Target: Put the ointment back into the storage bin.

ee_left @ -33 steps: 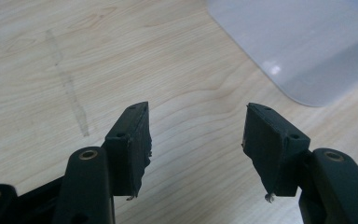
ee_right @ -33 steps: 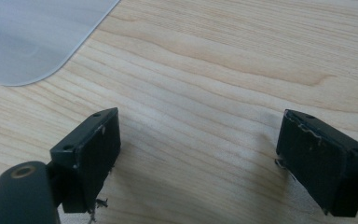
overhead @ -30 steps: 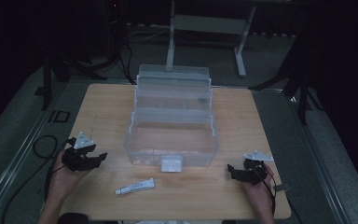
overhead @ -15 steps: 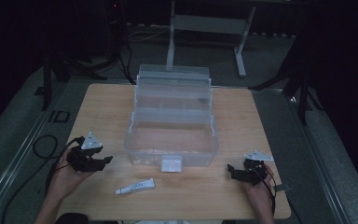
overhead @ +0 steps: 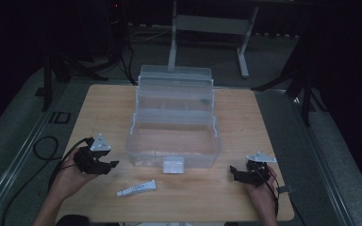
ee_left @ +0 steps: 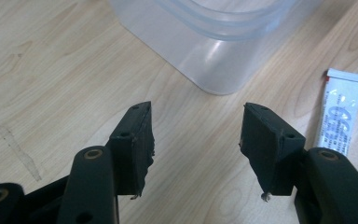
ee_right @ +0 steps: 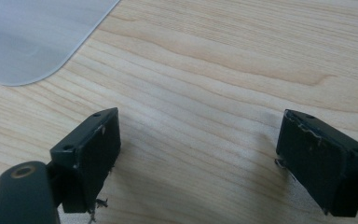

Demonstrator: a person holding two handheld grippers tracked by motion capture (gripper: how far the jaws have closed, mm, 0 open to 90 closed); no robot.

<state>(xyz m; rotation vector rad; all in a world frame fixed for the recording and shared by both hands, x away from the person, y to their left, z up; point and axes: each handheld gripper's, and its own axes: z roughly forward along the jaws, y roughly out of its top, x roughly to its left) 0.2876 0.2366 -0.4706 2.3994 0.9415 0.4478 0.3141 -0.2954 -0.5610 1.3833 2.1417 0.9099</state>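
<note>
My left gripper [overhead: 107, 165] hangs with jaws wide and empty, having just narrowed a touch, at nine o'clock of the open clear box [overhead: 173, 141]; the tube [overhead: 136, 189] lies flat on the table [overhead: 99, 108] at five o'clock from it, near the box's front. My right gripper [overhead: 236, 172] rests spread and empty at the box's four o'clock. I judge this the reach: next I swing left to the tube and straddle it across its width.

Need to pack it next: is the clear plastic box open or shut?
Open: the clear plastic box has its tiers stepped back, its bottom bin uncovered.
</note>
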